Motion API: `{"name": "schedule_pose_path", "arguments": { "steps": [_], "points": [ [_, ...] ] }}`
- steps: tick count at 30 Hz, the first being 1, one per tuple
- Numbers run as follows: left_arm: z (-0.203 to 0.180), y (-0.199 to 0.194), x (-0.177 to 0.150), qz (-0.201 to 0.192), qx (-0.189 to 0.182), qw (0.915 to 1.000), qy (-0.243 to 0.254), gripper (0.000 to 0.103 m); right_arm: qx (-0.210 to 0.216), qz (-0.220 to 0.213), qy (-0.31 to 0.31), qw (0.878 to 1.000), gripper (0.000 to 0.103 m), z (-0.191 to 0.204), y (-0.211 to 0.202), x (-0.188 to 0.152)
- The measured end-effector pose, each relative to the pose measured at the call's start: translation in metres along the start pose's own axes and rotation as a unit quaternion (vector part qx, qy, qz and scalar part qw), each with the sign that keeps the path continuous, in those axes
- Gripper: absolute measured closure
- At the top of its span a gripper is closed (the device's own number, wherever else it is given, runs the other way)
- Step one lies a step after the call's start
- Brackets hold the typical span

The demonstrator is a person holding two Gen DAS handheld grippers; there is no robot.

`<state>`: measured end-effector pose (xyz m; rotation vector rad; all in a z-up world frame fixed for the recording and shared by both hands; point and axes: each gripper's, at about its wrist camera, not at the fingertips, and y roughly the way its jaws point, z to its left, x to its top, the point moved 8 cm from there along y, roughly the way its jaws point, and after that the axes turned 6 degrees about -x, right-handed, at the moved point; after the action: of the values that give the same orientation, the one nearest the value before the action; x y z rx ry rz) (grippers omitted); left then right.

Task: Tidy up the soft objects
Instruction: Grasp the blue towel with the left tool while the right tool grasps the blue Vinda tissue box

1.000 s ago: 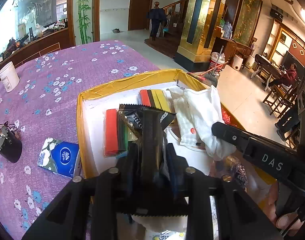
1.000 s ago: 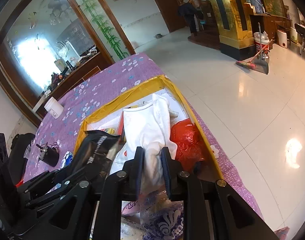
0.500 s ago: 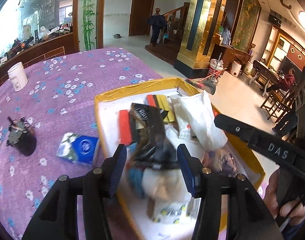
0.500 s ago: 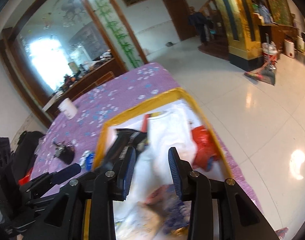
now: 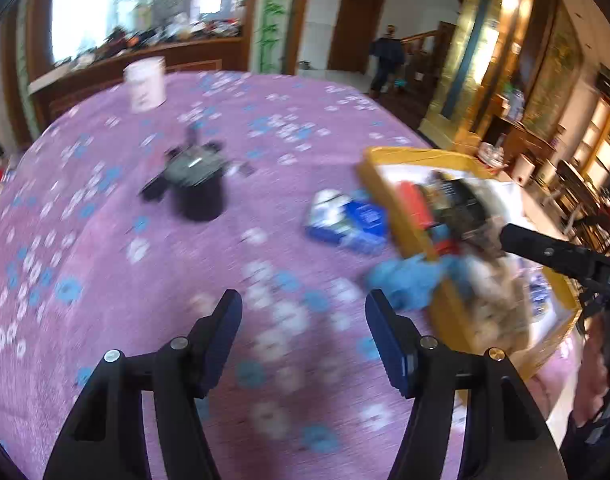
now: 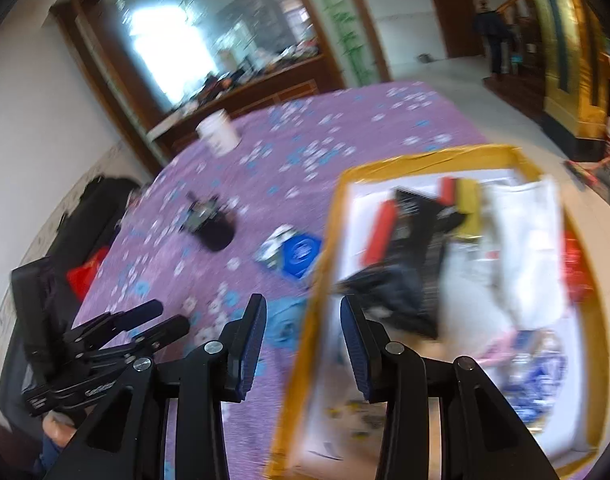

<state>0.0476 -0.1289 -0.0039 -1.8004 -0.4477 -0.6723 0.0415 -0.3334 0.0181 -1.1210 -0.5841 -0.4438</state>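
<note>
Soft things lie heaped in the yellow-rimmed box (image 6: 337, 208) at the right side of the bench (image 5: 153, 280), which wears a purple cloth with white and blue flowers. In the box I can make out a black crinkled bag (image 6: 421, 220), a white cloth bag (image 6: 525, 240), red and yellow strips at the far end, and something red (image 6: 577, 268) against the right wall; the near end holds blue-and-white printed packets, too blurred to tell apart. A light blue soft piece (image 5: 409, 280) hangs over the box's near left rim and spills onto the cloth.

The left tongs (image 5: 303, 338) hover over bare purple cloth well to the left of the box, jaws wide apart with nothing between them; they have just been opening. The right tongs (image 6: 303, 344) sit above the box's left rim, jaws apart as well and just opened further, gripping nothing; the yellow rim and a bit of the blue piece show through the gap, lower down.

Just beside the box's left wall lies a blue and white tissue pack (image 5: 347, 222) on the cloth. Farther left stands a black cup (image 5: 197, 188) with some dark gadget perched on top, and near the far edge of the bench is a white tub (image 5: 145, 84). A black bag (image 6: 93, 216) rests off the bench's left edge. Across the tiled floor a person (image 5: 387, 60) stands by the stairs, back turned. Both views are smeared with motion.
</note>
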Motion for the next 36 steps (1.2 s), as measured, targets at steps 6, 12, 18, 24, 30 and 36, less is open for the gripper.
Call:
{"name": "schedule_pose_path", "arguments": {
  "steps": [6,12,18,24,30,36],
  "points": [
    [0.046,0.008,-0.013,0.007,0.012,0.9984,-0.054,0.040,-0.014,0.057,-0.082,0.995,0.057,0.039,0.043,-0.008],
    [0.062,0.009,-0.015,-0.007,0.013,0.9975,-0.070,0.040,-0.074,0.099,-0.210,0.970,0.051,0.054,0.076,-0.022],
    [0.072,0.006,-0.013,-0.018,0.009,0.9957,-0.090,0.040,-0.127,0.100,-0.255,0.953,0.079,0.052,0.085,-0.024],
    [0.085,0.000,-0.011,-0.033,0.013,0.9923,-0.118,0.040,0.066,0.115,-0.176,0.975,0.070,0.097,0.063,-0.015],
    [0.100,-0.003,-0.011,-0.043,0.023,0.9879,-0.148,0.040,-0.037,0.065,-0.193,0.978,0.016,0.064,0.095,0.047],
    [0.100,0.000,-0.012,-0.038,0.023,0.9884,-0.145,0.040,-0.034,0.134,-0.222,0.965,0.017,0.035,0.154,0.058]
  ]
}}
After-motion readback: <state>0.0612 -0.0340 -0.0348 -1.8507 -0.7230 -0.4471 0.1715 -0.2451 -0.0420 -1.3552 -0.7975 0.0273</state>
